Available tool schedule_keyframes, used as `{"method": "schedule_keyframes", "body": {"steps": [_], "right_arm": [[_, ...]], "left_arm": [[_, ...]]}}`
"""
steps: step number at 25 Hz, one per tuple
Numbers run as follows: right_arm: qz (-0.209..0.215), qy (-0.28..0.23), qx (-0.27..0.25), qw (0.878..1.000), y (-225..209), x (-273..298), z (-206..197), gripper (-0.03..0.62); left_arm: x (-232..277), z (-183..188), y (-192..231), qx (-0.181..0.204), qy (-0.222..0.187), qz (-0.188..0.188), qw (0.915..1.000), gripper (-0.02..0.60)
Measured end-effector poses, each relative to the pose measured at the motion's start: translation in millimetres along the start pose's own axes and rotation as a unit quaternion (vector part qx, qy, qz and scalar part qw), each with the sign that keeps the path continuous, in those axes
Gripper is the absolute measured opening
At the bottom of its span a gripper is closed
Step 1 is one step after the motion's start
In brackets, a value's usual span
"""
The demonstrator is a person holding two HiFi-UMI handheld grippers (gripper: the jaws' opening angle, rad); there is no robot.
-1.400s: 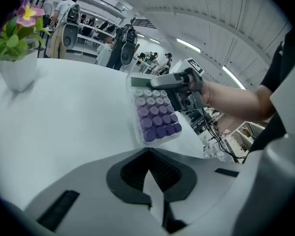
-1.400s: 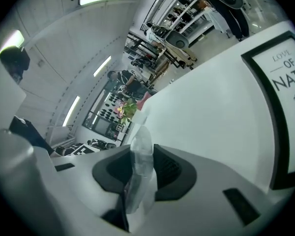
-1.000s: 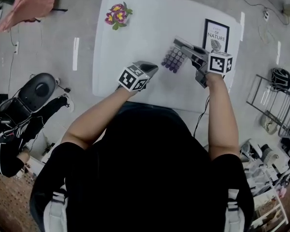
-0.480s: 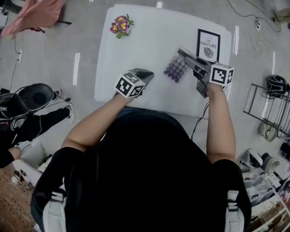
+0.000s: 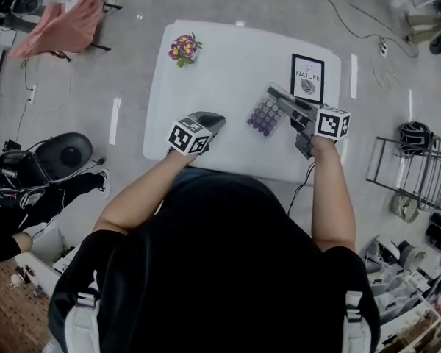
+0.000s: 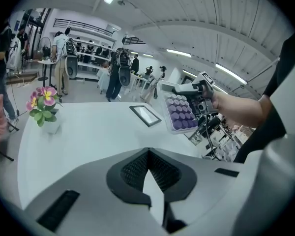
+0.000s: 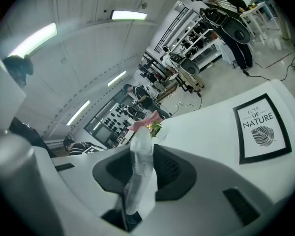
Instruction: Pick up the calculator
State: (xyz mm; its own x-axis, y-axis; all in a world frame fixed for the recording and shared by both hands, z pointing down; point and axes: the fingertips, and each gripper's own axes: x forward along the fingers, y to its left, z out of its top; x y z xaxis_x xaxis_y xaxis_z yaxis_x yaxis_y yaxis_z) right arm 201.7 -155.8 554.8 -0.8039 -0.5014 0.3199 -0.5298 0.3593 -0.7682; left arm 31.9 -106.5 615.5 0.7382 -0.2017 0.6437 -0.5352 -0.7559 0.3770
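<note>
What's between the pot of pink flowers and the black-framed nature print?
Nothing: the head view shows only bare white tabletop between the pink-flower pot and black-framed print.

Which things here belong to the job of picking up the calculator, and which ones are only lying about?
Belong to the job:
- calculator, clamped in the right gripper above the white table
- left gripper, shut and empty

Only lying about:
- small flower pot, on the table
- framed print, flat on the table

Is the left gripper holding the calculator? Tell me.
No: the calculator sits clamped in the right gripper; the left gripper is empty.
</note>
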Motion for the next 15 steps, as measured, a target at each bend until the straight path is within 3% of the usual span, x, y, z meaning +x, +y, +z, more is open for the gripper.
{"method": "schedule_keyframes", "body": {"steps": [15], "right_arm": [[-0.006,-0.008,0.003,1.000,-20,0,-7,0.110]], "left_arm": [[-7,10,34,-0.005,-0.033,0.014,0.9994,0.015]]}}
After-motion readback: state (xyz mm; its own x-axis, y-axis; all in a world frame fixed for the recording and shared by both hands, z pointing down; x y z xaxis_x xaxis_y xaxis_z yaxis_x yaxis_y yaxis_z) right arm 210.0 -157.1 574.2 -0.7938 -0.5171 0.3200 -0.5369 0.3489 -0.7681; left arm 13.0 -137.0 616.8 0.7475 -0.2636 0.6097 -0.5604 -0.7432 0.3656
